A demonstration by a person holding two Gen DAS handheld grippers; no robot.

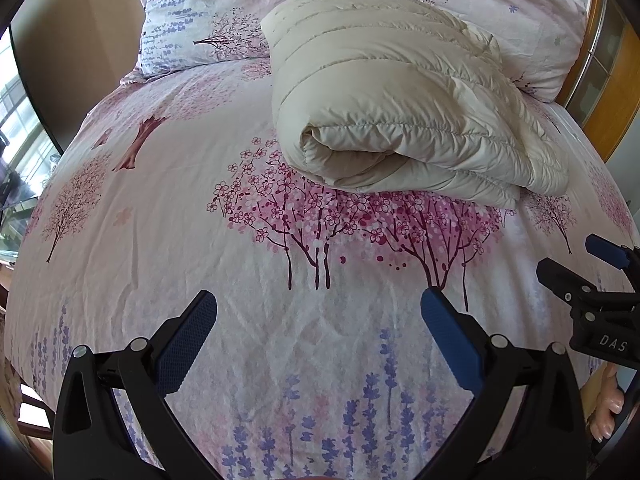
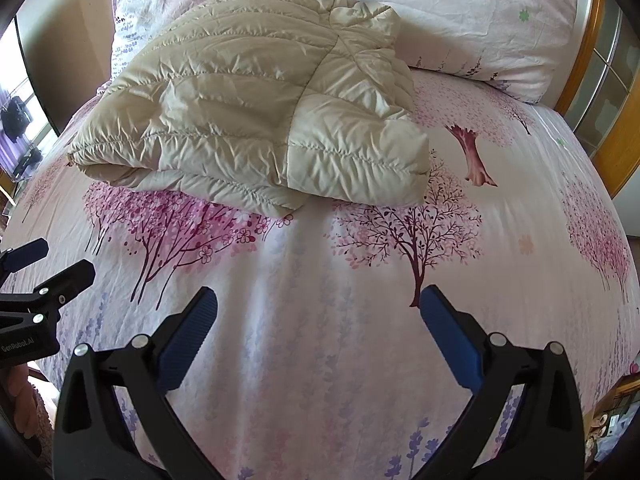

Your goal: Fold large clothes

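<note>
A cream quilted puffer jacket lies folded into a thick bundle on the bed, toward the pillows; in the right wrist view the jacket sits upper left. My left gripper is open and empty, held above the sheet well short of the jacket. My right gripper is open and empty too, also short of the jacket. The right gripper shows at the right edge of the left wrist view, and the left gripper at the left edge of the right wrist view.
The bed sheet has pink trees and purple flowers. Two matching pillows lie behind the jacket. A wooden headboard or cabinet frame stands at the right. A window is at the left.
</note>
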